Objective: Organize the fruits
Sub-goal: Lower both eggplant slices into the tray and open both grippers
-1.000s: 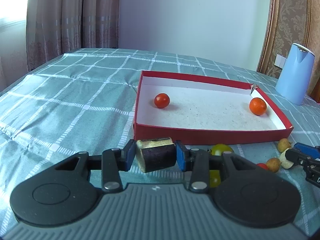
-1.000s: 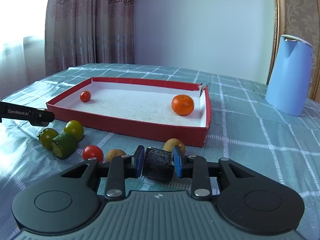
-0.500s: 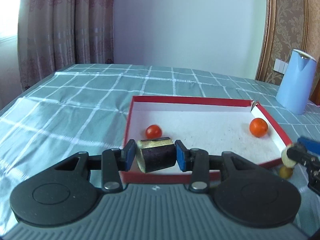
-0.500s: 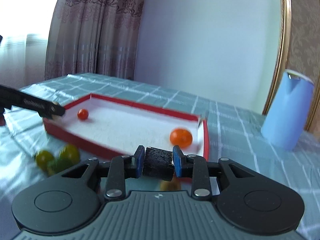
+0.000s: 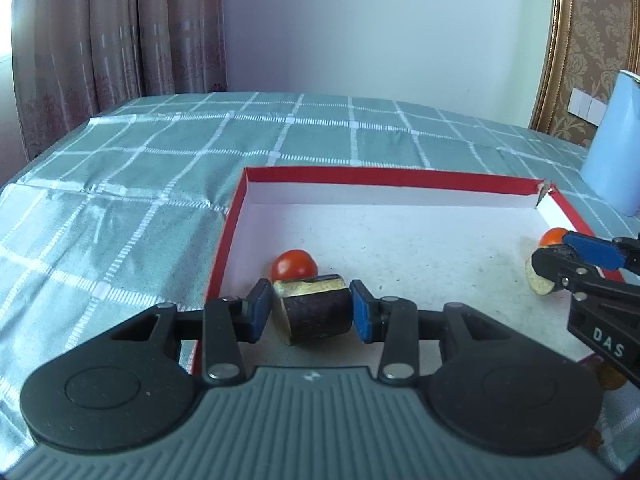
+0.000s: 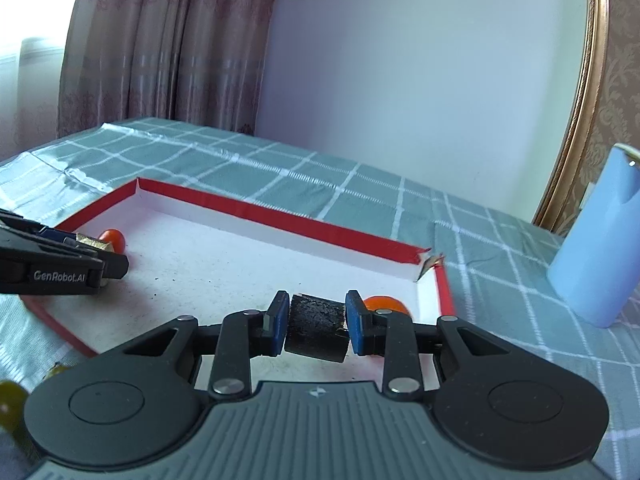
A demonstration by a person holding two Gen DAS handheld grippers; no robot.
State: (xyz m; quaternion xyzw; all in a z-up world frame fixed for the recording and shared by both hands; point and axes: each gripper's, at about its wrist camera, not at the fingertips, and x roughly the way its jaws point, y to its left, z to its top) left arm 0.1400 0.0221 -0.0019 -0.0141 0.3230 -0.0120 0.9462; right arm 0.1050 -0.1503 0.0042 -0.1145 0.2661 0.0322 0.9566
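The left gripper (image 5: 312, 312) holds a dark chunk (image 5: 316, 316) over the red box (image 5: 224, 248). The right gripper (image 6: 314, 326) squeezes a black chunk (image 6: 316, 328).

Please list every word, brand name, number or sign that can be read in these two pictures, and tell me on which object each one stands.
"GenRobot.AI": white letters on the black side of the left gripper, seen from the right wrist view.
"DAS": white letters on the black side of the right gripper, seen from the left wrist view; the print runs off the picture's edge, so it may be only part of a word.
A small white emblem on each gripper's grey body is not readable as text.
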